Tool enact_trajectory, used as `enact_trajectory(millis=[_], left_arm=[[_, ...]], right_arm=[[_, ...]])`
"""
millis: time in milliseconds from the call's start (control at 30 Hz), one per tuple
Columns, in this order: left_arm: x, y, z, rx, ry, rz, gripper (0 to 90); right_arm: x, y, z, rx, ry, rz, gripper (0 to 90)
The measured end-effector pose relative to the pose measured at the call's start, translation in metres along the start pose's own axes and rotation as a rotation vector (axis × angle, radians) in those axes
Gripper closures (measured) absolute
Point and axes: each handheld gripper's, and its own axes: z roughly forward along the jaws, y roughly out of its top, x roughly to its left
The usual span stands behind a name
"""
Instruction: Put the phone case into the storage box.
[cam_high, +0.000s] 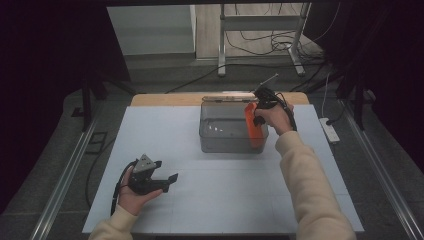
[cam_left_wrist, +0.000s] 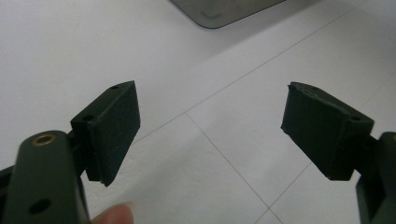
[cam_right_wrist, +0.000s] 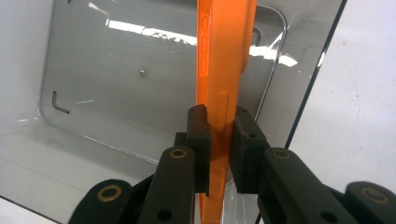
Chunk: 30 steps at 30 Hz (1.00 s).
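The bin (cam_right_wrist: 93, 93) looks like clear grey plastic, glossy, with bright glints on its smooth floor; the orange case (cam_right_wrist: 224, 70) is smooth plastic with a soft sheen, its side buttons moulded in; the right tongs (cam_right_wrist: 219, 140) and left tongs (cam_left_wrist: 210, 135) are matt black, their pads (cam_left_wrist: 116, 126) finely grained like rubber, with brass-coloured rivets; the surface (cam_high: 225, 200) is matt white, smooth, faintly seamed, edged in pale wood at the back.

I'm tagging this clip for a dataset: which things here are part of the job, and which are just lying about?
In the job:
- orange phone case, clamped in the right gripper
- clear bin, which it hangs over

Lying about:
- small hex key and screw in the bin
- power strip
- left gripper, open and idle
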Motion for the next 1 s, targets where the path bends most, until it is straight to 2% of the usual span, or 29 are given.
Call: enact_trajectory(millis=[400,667,1000], left_arm=[[0.0,0.0,0.0,0.0,0.0,0.002,19.3],[0.0,0.0,0.0,-0.003,-0.001,0.003,19.3],[0.0,0.001,-0.001,-0.003,0.0,0.003,19.3]], right_arm=[[0.003,0.004,0.0,0.041,-0.015,0.012,79.5],[0.006,0.009,-0.004,0.069,-0.03,0.003,79.5],[0.007,0.011,0.001,0.095,-0.034,0.011,79.4]])
